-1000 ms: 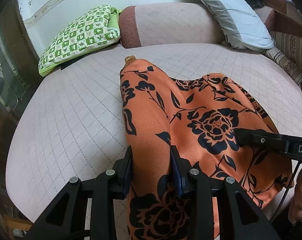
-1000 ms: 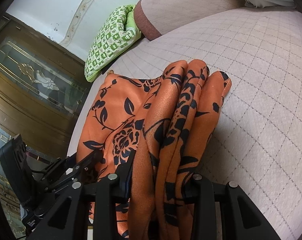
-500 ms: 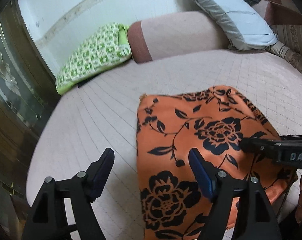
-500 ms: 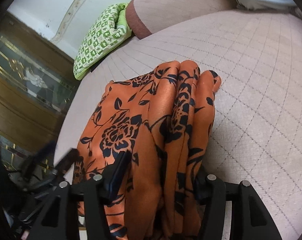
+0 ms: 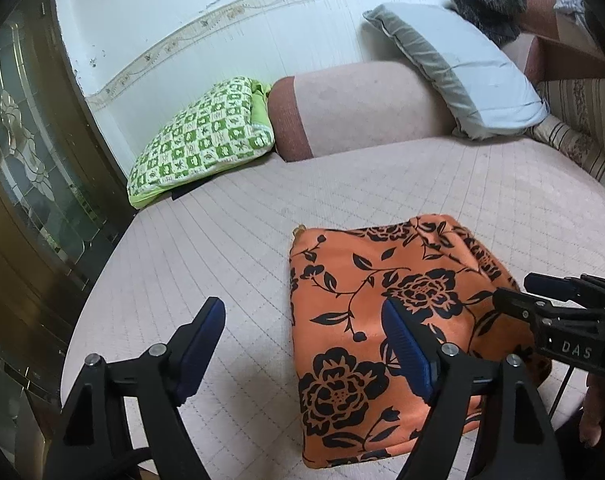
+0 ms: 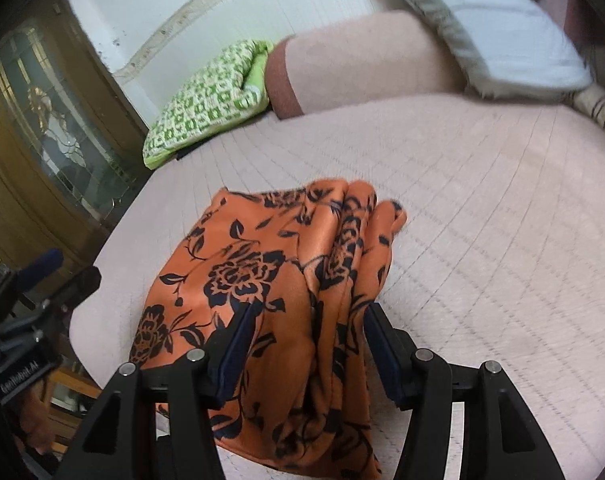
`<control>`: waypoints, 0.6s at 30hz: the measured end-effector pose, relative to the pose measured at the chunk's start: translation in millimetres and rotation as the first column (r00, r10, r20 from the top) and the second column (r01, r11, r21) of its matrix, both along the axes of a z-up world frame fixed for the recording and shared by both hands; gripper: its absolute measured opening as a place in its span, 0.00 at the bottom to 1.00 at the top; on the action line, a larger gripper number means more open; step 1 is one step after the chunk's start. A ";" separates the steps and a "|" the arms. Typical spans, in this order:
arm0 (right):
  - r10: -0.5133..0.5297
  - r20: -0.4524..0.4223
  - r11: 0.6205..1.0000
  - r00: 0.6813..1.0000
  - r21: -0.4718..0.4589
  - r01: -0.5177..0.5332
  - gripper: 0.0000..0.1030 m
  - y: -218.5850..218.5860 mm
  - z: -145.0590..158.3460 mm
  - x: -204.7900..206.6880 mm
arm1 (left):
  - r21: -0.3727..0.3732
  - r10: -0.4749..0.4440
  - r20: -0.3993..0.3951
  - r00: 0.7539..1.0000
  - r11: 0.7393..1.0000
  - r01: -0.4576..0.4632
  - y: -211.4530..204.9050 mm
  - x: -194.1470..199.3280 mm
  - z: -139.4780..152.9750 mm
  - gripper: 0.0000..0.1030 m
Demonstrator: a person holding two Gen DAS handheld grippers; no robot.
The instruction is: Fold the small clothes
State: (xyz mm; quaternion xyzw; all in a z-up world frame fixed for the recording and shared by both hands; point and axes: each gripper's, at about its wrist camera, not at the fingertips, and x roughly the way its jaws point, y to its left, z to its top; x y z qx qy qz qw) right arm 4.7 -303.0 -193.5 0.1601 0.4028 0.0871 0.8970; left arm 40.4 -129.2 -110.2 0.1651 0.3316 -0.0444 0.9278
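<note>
An orange garment with black flowers [image 5: 366, 312] lies folded on the pink quilted bed [image 5: 230, 240]. My left gripper [image 5: 302, 344] is open and empty, raised above the garment's left edge, with its right finger over the cloth. The right gripper also shows in the left wrist view [image 5: 542, 304], at the garment's right side. In the right wrist view the garment [image 6: 262, 272] lies bunched in ridges on its right side. My right gripper [image 6: 306, 344] is open, its jaws spread around the bunched near edge without pressing it. The left gripper also shows there [image 6: 42, 280], at the left.
A green checked cushion [image 5: 202, 140] and a pink bolster [image 5: 362, 108] lie at the head of the bed. A grey pillow [image 5: 462, 68] leans at the back right. A wooden door with glass [image 5: 30, 168] stands on the left. The bed's near edge is close below the garment.
Both grippers have opened and let go of the garment. They have pulled back and up. The garment now lies flat and folded on the bed.
</note>
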 end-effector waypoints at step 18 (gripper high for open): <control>-0.038 0.205 0.991 0.978 -0.122 0.064 0.58 16.1 55.8 -62.3 | -0.049 -0.001 -0.002 1.000 0.999 0.001 3.7 -15.3 19.5 0.85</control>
